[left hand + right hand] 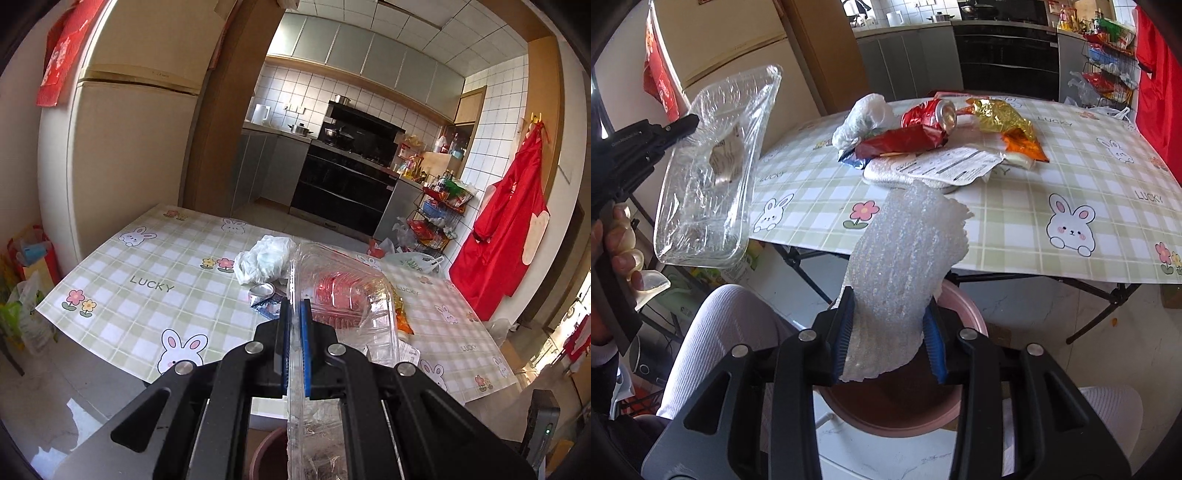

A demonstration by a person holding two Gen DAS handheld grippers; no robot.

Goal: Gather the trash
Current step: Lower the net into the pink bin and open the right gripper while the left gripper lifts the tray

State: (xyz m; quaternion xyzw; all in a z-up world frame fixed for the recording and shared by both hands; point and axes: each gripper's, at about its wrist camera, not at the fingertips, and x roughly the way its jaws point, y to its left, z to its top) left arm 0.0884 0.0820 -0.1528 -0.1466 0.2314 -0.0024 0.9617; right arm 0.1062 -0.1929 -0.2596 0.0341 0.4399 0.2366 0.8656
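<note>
My left gripper (294,314) is shut on the rim of a clear plastic clamshell box (343,295); the right wrist view shows the box (713,166) held in the air left of the table. My right gripper (890,325) is shut on a white foam sheet (905,266), held above a pink bin (897,406) on the floor. On the table lie a crushed red can (931,114), a red wrapper (901,142), a gold wrapper (1004,118), a white plastic bag (864,114) and a paper-labelled white packet (934,166).
The table (1052,177) has a green checked bunny cloth. A fridge (122,158) stands at the left, kitchen cabinets and a stove (343,177) behind, a wire rack (439,218) and a red apron (506,229) at the right. The person's knees flank the bin.
</note>
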